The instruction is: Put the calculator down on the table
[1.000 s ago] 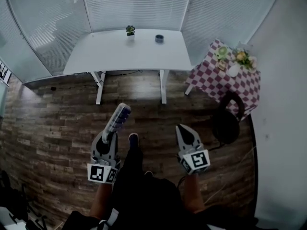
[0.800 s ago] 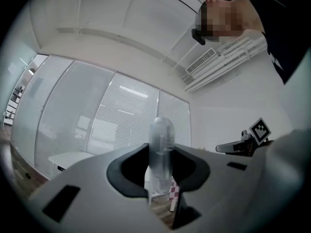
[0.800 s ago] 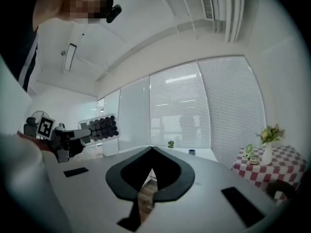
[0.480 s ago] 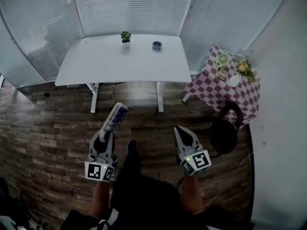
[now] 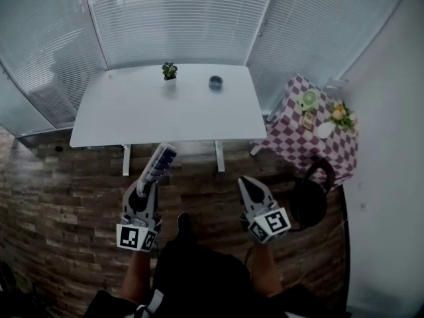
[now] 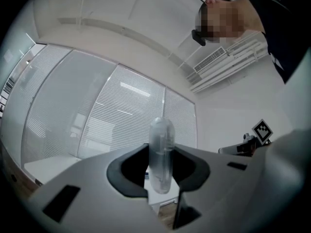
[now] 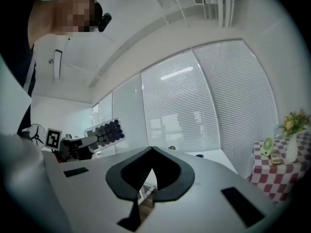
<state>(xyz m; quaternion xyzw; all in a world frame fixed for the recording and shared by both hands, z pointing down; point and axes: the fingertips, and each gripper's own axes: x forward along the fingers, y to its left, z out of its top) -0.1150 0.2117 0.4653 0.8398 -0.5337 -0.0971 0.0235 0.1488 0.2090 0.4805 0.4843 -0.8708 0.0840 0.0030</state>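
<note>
**rig_op:** Blinds all round, plank floor, and the white rectangular table (image 5: 146, 114) is at the far side, well apart from my grippers. How do I land this nicely?

**reply:** I'd aim for bare tabletop on the near side, clear of the small potted plant (image 5: 169, 70) and dark round bowl (image 5: 215, 82). Lay it flat, then let go.

**rig_op:** Cool. My left gripper (image 5: 148, 184) is clamped partway on the slim grey calculator with dark keys (image 5: 161, 161), out over the floor. My right gripper (image 5: 246, 183) is pinched together with nothing in it.

The white surface (image 5: 132, 118) now lies nearer in the head view, its front edge just above the calculator (image 5: 160, 164) tip, with the left gripper (image 5: 147, 185) and right gripper (image 5: 244, 181) carried forward.
</note>
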